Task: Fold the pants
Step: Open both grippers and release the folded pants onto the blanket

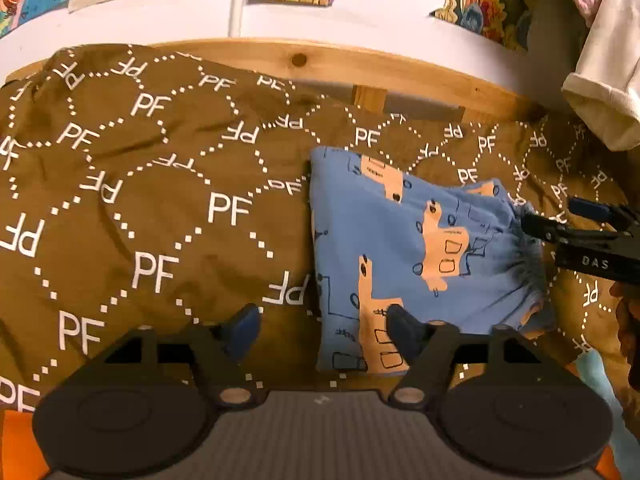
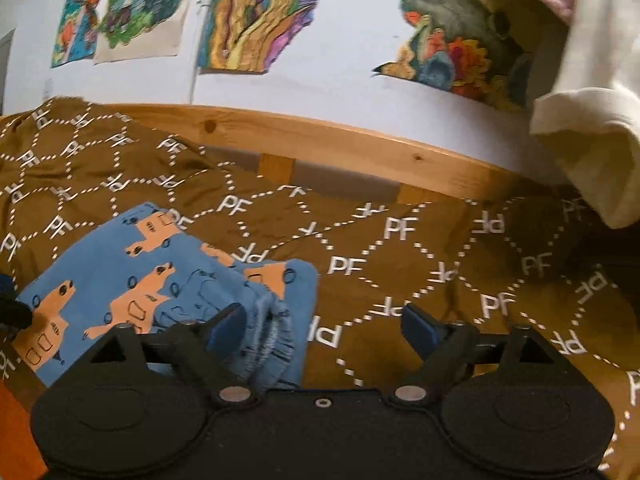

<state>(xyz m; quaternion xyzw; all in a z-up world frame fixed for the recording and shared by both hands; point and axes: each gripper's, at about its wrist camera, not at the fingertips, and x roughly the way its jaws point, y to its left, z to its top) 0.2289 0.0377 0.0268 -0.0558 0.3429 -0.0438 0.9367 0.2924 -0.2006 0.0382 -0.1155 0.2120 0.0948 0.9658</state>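
Observation:
Small blue pants (image 1: 404, 248) with orange truck prints lie folded into a compact packet on the brown bedspread (image 1: 160, 200). They also show in the right wrist view (image 2: 160, 280), with the gathered elastic waistband (image 2: 272, 340) toward me. My left gripper (image 1: 320, 324) is open at the packet's near left corner, its right finger (image 1: 404, 332) over the cloth. My right gripper (image 2: 324, 328) is open, its left finger (image 2: 228, 324) over the waistband. It shows in the left wrist view (image 1: 560, 224) at the waistband edge.
The bedspread carries white "PF" lettering and dotted diamonds. A wooden bed rail (image 1: 320, 60) runs along the back under a white wall with colourful drawings (image 2: 256, 16). A cream cloth (image 2: 592, 140) hangs at the right. A light blue cloth (image 1: 596, 376) lies at the near right.

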